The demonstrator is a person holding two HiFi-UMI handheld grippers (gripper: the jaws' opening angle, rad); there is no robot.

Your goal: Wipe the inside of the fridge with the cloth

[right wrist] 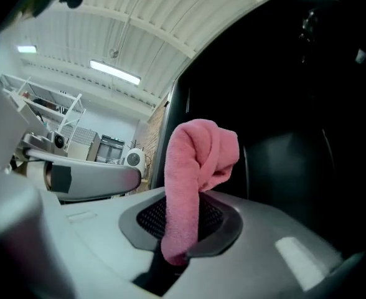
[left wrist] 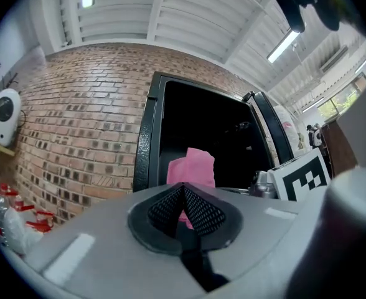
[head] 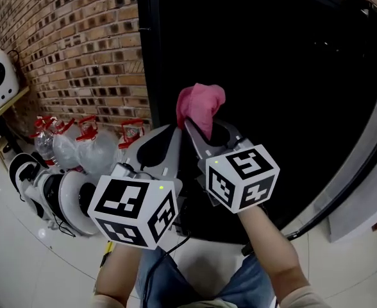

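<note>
A pink cloth (head: 201,106) sticks up from my right gripper (head: 200,128), which is shut on it in front of the dark open fridge (head: 272,76). In the right gripper view the cloth (right wrist: 192,179) hangs folded over between the closed jaws, its end pinched low. My left gripper (head: 174,138) sits just left of the right one, shut with nothing between its jaws. In the left gripper view the cloth (left wrist: 192,170) shows beyond the closed jaws of the left gripper (left wrist: 183,204), before the black fridge (left wrist: 214,136) opening.
A brick wall (head: 73,50) stands left of the fridge. Water bottles with red handles (head: 79,143) and white round appliances (head: 54,197) crowd the floor at the left. The fridge door (head: 361,172) stands open on the right. A white tiled floor (head: 15,268) lies below.
</note>
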